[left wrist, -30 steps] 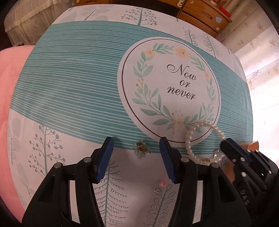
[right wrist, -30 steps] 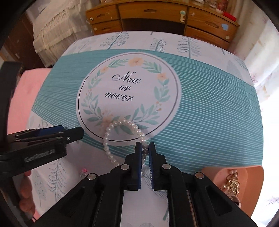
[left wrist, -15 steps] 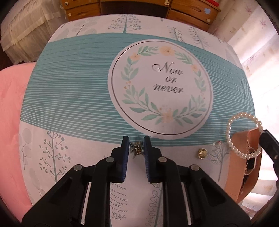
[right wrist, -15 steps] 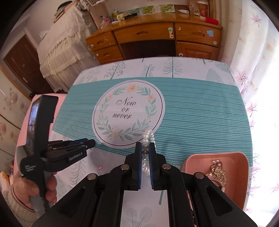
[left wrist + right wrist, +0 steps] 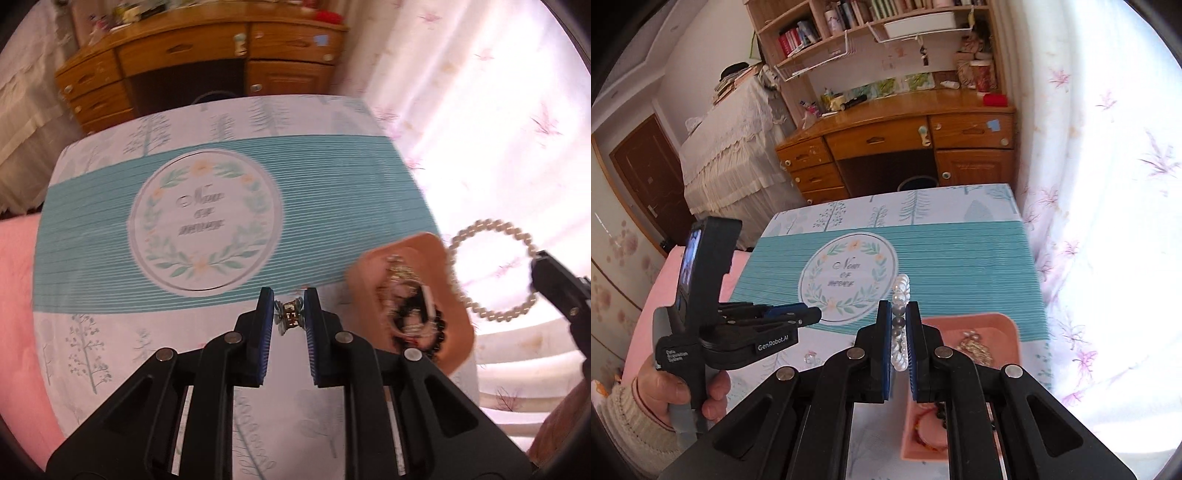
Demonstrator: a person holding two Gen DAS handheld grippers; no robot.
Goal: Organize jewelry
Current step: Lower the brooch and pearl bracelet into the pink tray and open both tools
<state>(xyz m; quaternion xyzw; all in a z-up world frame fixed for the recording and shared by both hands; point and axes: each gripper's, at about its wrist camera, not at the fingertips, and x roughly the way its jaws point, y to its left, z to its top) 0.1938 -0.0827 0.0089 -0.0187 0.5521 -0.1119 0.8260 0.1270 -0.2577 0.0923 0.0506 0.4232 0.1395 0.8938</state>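
Observation:
My left gripper point(image 5: 289, 314) is shut on a small gold and pale-green flower brooch point(image 5: 290, 320) and holds it above the tablecloth, left of the pink tray point(image 5: 454, 332). My right gripper point(image 5: 897, 317) is shut on a white pearl bracelet point(image 5: 900, 295); in the left wrist view the bracelet point(image 5: 480, 277) hangs in the air to the right of the tray. The tray point(image 5: 1004, 325) holds several jewelry pieces, among them a gold piece point(image 5: 975, 349) and dark beads point(image 5: 428, 332). The left gripper point(image 5: 809, 317) shows shut in the right wrist view.
A table with a teal striped cloth point(image 5: 960, 258) printed "Now or never" lies below. A small ring point(image 5: 809, 356) lies on the cloth near the front. A wooden desk point(image 5: 905, 147) stands beyond the table, a curtain point(image 5: 1108, 221) at the right, pink bedding point(image 5: 14, 295) at the left.
Both grippers have risen well above the table. The left one lifted the brooch and swung toward the tray. The right one carried the pearl bracelet higher, over the tray's area.

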